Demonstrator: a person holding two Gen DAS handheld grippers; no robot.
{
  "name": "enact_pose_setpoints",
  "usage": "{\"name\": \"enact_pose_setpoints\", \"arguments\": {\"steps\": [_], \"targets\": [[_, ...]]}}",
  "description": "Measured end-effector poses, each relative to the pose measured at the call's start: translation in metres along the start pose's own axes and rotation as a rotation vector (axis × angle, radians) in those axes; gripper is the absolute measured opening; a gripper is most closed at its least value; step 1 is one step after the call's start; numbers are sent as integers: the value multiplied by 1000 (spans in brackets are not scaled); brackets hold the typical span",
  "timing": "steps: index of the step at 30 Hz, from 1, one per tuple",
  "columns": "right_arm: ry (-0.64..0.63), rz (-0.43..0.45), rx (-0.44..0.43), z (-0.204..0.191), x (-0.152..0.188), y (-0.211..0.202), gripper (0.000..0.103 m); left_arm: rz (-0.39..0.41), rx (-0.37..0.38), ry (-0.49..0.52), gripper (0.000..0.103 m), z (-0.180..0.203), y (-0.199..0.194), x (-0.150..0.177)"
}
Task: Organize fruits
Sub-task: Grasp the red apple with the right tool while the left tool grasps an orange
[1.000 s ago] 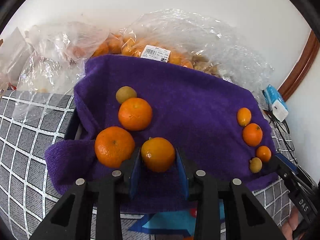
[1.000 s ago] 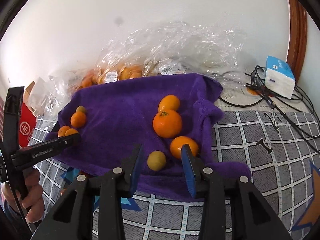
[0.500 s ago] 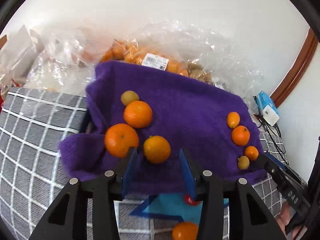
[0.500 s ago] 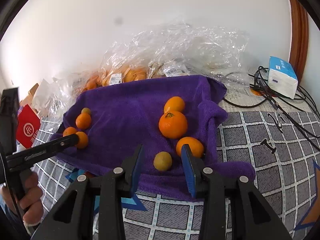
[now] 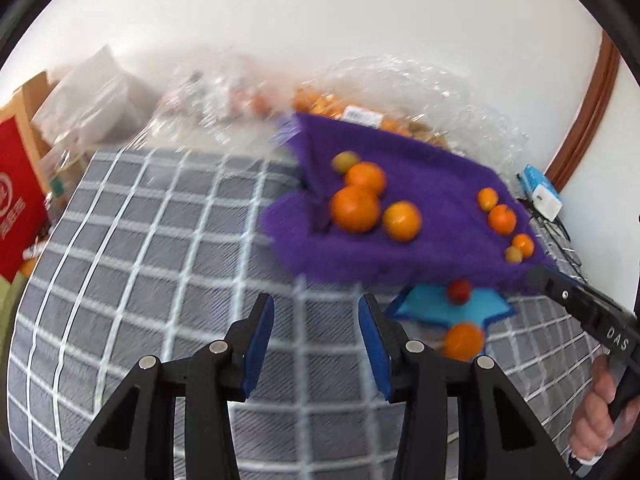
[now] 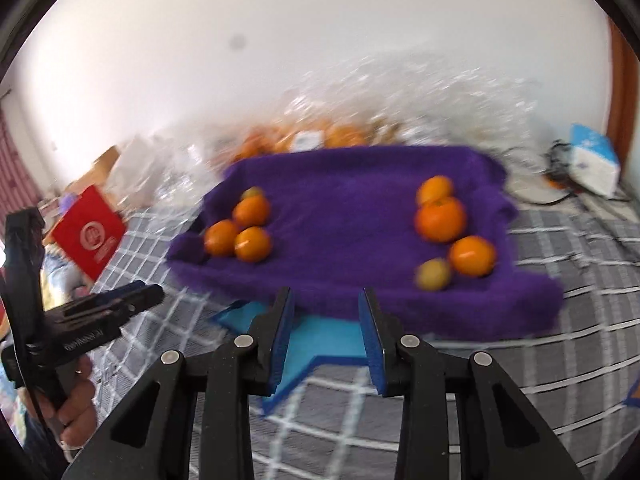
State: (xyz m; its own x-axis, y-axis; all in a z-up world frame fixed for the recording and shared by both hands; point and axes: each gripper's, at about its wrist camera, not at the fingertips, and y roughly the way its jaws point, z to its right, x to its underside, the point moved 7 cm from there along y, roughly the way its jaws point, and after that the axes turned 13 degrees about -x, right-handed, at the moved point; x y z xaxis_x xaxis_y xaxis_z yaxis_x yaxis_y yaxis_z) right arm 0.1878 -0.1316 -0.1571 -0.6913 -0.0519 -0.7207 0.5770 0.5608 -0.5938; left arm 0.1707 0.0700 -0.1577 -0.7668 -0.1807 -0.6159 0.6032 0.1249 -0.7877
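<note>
A purple towel (image 5: 432, 184) (image 6: 344, 224) lies on the checked cloth. On its left side sit three oranges (image 5: 355, 208) (image 6: 253, 244) and a small yellow-green fruit (image 5: 345, 161). On its right side is a row of smaller fruits (image 5: 502, 219) (image 6: 440, 219), the nearest of them yellow-green (image 6: 433, 274). A loose orange (image 5: 464, 341) and a red fruit (image 5: 459, 291) rest in front of the towel. My left gripper (image 5: 316, 304) (image 6: 120, 304) is open over bare cloth, left of the towel. My right gripper (image 6: 325, 300) (image 5: 580, 304) hangs before the towel's front edge, jaws closing on nothing.
Clear plastic bags with oranges (image 5: 320, 104) (image 6: 344, 136) pile up against the white wall behind the towel. A red box (image 5: 20, 204) (image 6: 90, 236) stands at the left. A blue-and-white box (image 6: 592, 164) and cables lie at the right. A hand (image 5: 600, 412) grips the right tool.
My left gripper has let go of the orange, which stays on the towel, and has pulled back and left. My right gripper has drawn back from the yellow-green fruit.
</note>
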Motion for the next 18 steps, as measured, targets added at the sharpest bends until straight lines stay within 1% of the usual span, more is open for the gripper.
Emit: {"name": "enact_pose_setpoints", "arguments": {"steps": [3, 7, 11, 14, 18], "targets": [[-22, -37, 5, -13, 7, 16, 35, -32, -21, -23, 42, -23, 6, 11], [-46, -79, 39, -20, 11, 36, 35, -50, -10, -41, 42, -43, 11, 17], [-48, -109, 59, -24, 13, 56, 35, -28, -16, -28, 42, -48, 12, 21], [-58, -136, 107, -21, 15, 68, 35, -17, -2, -33, 42, -47, 13, 22], [-51, -130, 116, -18, 15, 76, 34, 2, 9, -22, 43, -48, 12, 24]]}}
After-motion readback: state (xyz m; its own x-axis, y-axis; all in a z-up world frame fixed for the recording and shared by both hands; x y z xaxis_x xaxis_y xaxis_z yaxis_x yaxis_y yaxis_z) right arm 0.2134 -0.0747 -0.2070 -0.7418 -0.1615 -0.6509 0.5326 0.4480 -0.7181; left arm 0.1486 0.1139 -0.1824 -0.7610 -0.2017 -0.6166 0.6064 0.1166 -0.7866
